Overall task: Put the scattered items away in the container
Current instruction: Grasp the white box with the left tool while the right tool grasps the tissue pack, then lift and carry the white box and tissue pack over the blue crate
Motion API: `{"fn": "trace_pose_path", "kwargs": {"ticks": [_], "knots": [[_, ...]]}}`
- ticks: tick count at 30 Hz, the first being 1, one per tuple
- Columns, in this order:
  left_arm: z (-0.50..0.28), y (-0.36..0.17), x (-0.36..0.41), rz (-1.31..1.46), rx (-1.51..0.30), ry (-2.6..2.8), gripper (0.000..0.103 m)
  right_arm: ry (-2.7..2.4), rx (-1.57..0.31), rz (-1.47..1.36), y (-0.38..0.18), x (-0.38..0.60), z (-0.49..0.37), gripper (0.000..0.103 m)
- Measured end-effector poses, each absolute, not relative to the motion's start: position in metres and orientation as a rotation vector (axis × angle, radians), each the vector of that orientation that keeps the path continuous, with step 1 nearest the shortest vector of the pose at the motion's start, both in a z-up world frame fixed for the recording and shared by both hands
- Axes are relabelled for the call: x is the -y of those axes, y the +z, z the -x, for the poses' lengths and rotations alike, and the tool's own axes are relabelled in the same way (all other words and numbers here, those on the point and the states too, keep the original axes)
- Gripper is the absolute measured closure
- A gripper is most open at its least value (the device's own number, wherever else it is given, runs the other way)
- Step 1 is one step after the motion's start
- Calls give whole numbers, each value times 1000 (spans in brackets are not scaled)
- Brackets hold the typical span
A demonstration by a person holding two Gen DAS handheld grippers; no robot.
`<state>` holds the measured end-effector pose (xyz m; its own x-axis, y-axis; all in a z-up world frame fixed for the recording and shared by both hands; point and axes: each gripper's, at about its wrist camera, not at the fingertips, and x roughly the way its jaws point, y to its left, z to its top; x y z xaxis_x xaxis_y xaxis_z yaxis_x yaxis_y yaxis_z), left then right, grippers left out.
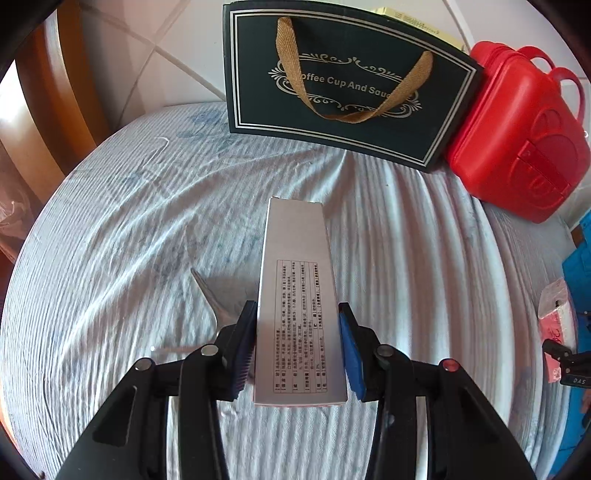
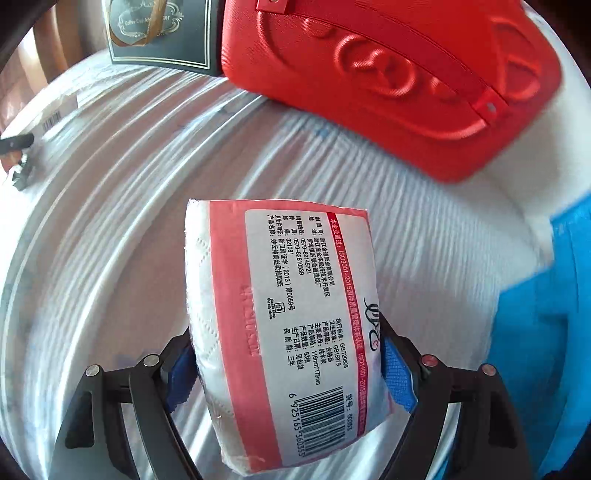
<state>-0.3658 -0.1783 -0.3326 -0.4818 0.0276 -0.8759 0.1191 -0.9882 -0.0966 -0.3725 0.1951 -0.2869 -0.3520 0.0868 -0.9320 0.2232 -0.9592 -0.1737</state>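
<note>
My left gripper (image 1: 297, 347) is shut on a long silver carton (image 1: 297, 295) with a printed label, held lengthwise above the white striped cloth (image 1: 110, 240). My right gripper (image 2: 288, 369) is shut on a pink-and-white tissue pack (image 2: 284, 332), lifted over the cloth. The tissue pack and right gripper also show at the right edge of the left wrist view (image 1: 556, 325). A dark green paper gift bag (image 1: 343, 85) with a gold ribbon handle stands at the back. A red handbag-shaped case (image 1: 517, 140) lies beside it, closed; it also fills the top of the right wrist view (image 2: 388, 74).
A wooden chair back (image 1: 44, 110) stands at the left beyond the table edge. Blue fabric (image 2: 546, 332) lies at the right edge. A yellow box (image 1: 417, 26) peeks from behind the green bag. The silver carton's end shows at the left of the right wrist view (image 2: 55, 118).
</note>
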Motion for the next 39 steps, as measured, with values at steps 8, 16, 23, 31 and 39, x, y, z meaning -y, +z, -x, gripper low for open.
{"fn": "trace_pose_path", "kwargs": {"ticks": [8,16,23,31,39], "knots": [[295,-289,165,-1589,-194,-2694,61,-2475,-197,-1776,-263,-178,275,21],[228,-229,155,-1542,-152,-2746,61,-2529,-72,-1713,-205,-167,210,21],[178,-173,139,-1425,-37,-2804,61,-2602,-37,-1589,-139,-158,169,20],[129,-132,119,-1326,1,-2885,61,-2656,22,-1449,-83,-150,126,20],[97,-99,111,-1218,37,-2943,61,-2718,35,-1329,-44,-146,88,20]]}}
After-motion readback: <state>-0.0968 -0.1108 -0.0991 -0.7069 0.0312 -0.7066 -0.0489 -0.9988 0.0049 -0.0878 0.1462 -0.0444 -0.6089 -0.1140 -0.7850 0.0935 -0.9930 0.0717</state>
